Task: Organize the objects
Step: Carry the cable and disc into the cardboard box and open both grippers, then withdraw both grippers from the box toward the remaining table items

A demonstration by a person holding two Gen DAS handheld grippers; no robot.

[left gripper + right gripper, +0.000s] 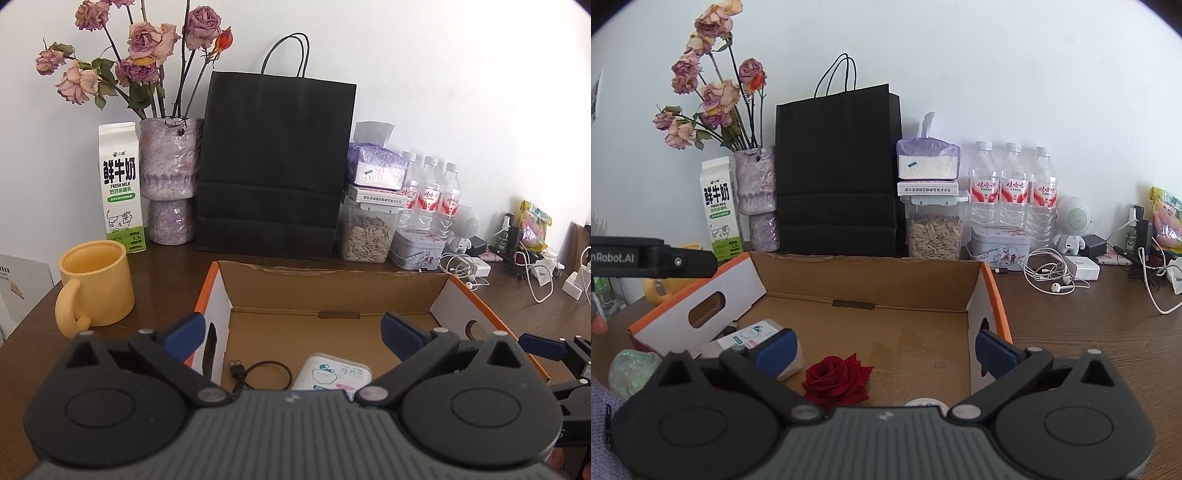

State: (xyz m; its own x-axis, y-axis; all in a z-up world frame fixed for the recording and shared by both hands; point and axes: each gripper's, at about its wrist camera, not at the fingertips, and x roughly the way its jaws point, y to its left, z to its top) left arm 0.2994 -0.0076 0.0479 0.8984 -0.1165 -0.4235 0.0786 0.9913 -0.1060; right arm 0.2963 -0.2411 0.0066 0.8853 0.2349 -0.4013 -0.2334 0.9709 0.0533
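An open cardboard box (332, 291) with orange outer walls sits on the dark wooden table; it also shows in the right wrist view (868, 288). Inside lie a white tissue pack (334, 373), a black USB cable (258, 373) and a red rose head (836, 380). The tissue pack also shows in the right wrist view (750, 338). My left gripper (293, 332) is open and empty above the box's near side. My right gripper (886, 349) is open and empty above the box, just behind the rose.
Along the wall stand a milk carton (120, 188), a vase of dried roses (170, 181), a black paper bag (273, 166), a seed jar (365, 232), a tin (417, 247) and water bottles (430, 192). A yellow mug (98, 284) is left of the box. Earphones and chargers (1056, 277) lie right.
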